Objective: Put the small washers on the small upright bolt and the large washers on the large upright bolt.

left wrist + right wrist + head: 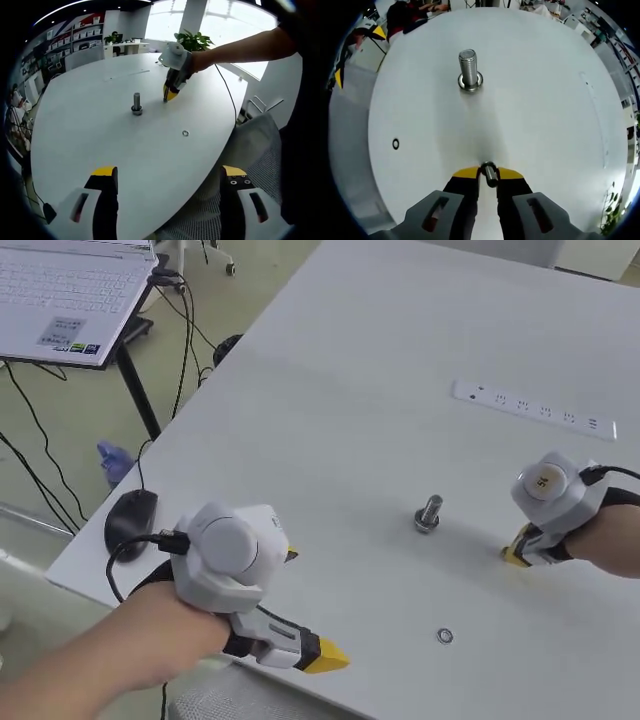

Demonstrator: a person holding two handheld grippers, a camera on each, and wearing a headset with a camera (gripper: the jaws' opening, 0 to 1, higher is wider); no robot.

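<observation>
Washer [445,636]: one small ring, flat on the white table [380,360], just ahead of the left gripper [170,172] and between the two grippers. Left gripper: held low in the left hand [150,640] at the near edge of the table, jaws spread wide with nothing between them. Right gripper [488,174]: held in the right hand [610,540] and tilted down so that its yellow tips meet the tabletop, jaws pinching a small bolt [490,176] that stands between the tips. Large bolt [469,70]: upright ahead of the right gripper's tips, well apart from them; whether the collar at its base is a washer cannot be told. Farther along the table from both grippers lies a white power strip [533,408]. A mouse [130,520] rests at the table's edge to the left of the left gripper. Beyond it, off the table, is an open laptop [60,290]. Behind the right gripper, in the left gripper view, stand a potted plant [192,40] and bright windows [240,20].
</observation>
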